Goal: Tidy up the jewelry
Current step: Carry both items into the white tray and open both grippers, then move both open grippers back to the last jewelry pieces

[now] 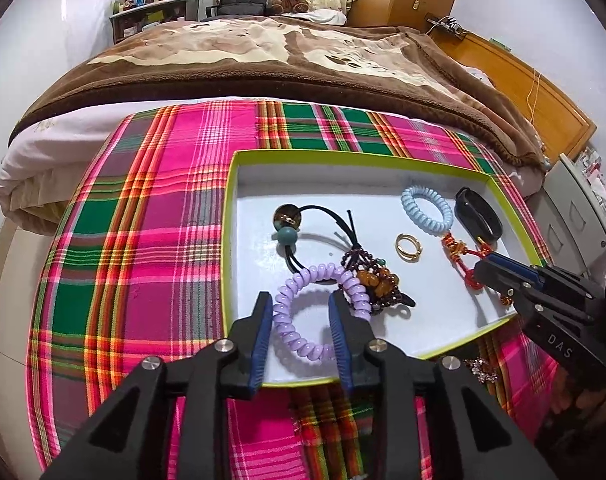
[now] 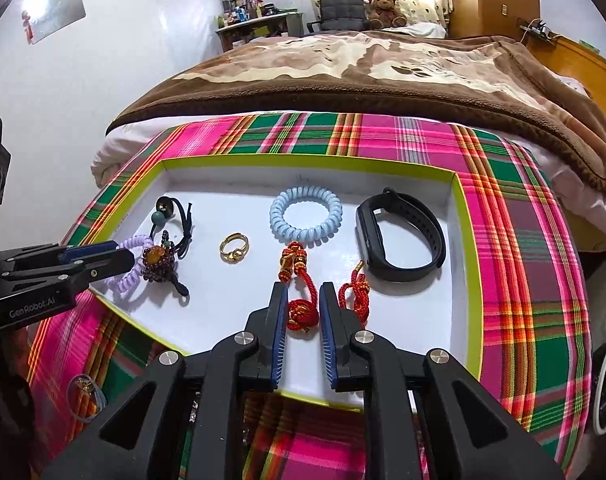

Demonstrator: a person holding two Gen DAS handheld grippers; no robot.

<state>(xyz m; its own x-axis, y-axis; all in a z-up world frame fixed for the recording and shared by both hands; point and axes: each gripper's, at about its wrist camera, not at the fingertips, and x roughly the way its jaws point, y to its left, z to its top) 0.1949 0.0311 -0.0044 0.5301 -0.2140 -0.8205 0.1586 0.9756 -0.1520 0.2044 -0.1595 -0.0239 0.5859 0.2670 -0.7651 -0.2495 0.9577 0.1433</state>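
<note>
My left gripper (image 1: 301, 330) has its jaws apart, straddling one side of the purple coil hair tie (image 1: 321, 312); a gap shows at each pad, so I judge the tie released and resting on the tray floor, not gripped. My right gripper (image 2: 301, 324) likewise stands with jaws apart around the knot of the red cord bracelet (image 2: 303, 312), the pads just beside the knot and not pressing on it, which I read as a second item set down. Both grippers point steeply down into the tray (image 2: 469, 240), a shallow white box with a green rim, which I take to be the collecting place for the jewelry. Counted inside it: one purple coil tie, one pale blue coil tie (image 2: 306, 219), one gold ring (image 2: 233, 248), one black wristband (image 2: 399, 236), one red cord bracelet, one black elastic with beads (image 1: 291, 224), and one dark beaded bracelet with amber pieces (image 1: 377, 280) lying against the purple tie. The items on the right stand well apart from each other; the left cluster overlaps, and I judge it may need separating. The tray sits on a plaid cloth (image 1: 143, 220) over the surface at the foot of the bed (image 1: 263, 52). Outside the tray, one ring-like piece (image 2: 85, 396) lies on the cloth in the right wrist view, and one sparkly piece (image 1: 481, 370) shows near the tray's corner in the left; I cannot identify either with certainty.
</note>
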